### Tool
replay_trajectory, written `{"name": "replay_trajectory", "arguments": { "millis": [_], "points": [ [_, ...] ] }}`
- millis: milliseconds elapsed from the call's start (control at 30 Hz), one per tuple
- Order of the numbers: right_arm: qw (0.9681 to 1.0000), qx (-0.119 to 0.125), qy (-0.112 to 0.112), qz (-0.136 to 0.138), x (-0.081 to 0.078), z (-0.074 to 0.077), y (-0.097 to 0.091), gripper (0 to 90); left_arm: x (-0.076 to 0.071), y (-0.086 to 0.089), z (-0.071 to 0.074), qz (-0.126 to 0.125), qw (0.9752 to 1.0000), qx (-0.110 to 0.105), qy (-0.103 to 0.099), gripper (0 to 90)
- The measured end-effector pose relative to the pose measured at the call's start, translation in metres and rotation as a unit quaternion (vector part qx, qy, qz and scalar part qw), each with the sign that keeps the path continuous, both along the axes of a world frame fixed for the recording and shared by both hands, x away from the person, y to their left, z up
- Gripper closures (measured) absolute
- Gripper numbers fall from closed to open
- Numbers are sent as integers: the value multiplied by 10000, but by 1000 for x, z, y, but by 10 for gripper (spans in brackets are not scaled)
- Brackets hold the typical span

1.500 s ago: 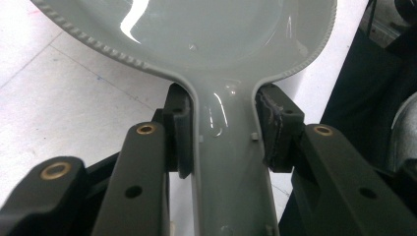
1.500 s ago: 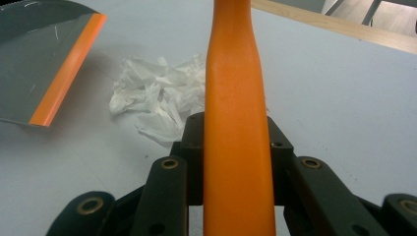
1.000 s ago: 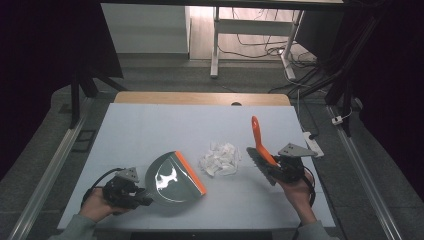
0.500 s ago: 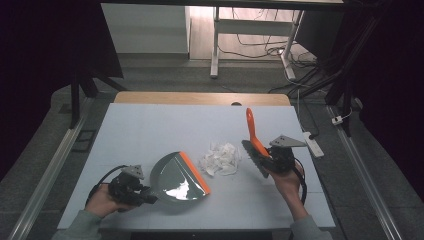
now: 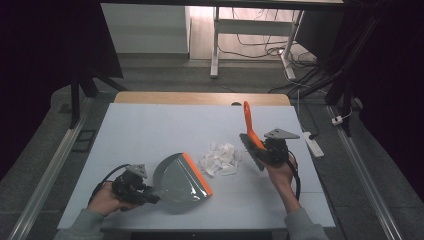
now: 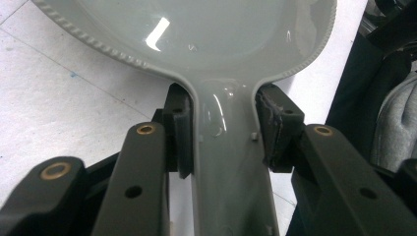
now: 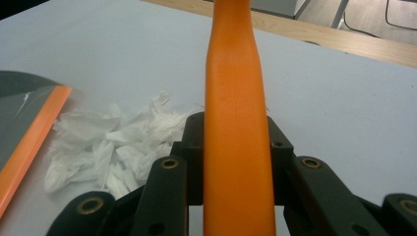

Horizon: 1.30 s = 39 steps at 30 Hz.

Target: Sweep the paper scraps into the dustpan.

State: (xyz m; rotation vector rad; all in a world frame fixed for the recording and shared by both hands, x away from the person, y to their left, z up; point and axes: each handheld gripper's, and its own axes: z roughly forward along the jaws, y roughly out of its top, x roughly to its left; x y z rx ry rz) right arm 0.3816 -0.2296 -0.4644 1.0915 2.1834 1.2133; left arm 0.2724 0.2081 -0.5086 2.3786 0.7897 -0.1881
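White tabletop (image 5: 150, 130); dim room; left gripper (image 5: 131, 189) clamps dustpan (image 5: 181, 178), right gripper (image 5: 270, 152) brush (image 5: 248, 131).

Your left gripper (image 5: 134, 186) sits at the near left of the white table (image 5: 150, 125), clamped on the handle of the grey dustpan (image 5: 177, 177), whose orange lip faces right toward the pile of crumpled white paper (image 5: 220, 159). Just right of that pile, your right gripper (image 5: 270, 150) grips the orange-handled brush (image 5: 250, 135), its handle pointing up and away and its dark bristles beside the paper.
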Motion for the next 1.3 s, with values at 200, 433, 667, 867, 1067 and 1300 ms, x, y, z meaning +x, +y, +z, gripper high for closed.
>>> {"name": "replay_trajectory", "arguments": {
  "millis": [200,433,667,867,1067,1300],
  "points": [
    [9999,-62,87,-101,11,-7,2,705,3,1,-1,-23,10000,-41,63,615],
    [9996,-176,138,-143,23,-13,9,705,6,-2,-3,-48,9999,-45,116,615],
    [9992,-325,146,-207,34,-16,16,705,12,-4,-4,-57,9997,-87,199,615],
    [9986,-422,203,-247,44,-17,21,705,17,-7,-3,-123,9996,-60,238,615],
    [9981,-491,261,-276,50,-22,27,705,21,-10,-4,-150,9995,-20,284,616],
    [9976,-567,316,-223,53,-26,33,705,21,-10,-3,-147,9995,-11,282,616]
  ]
}}
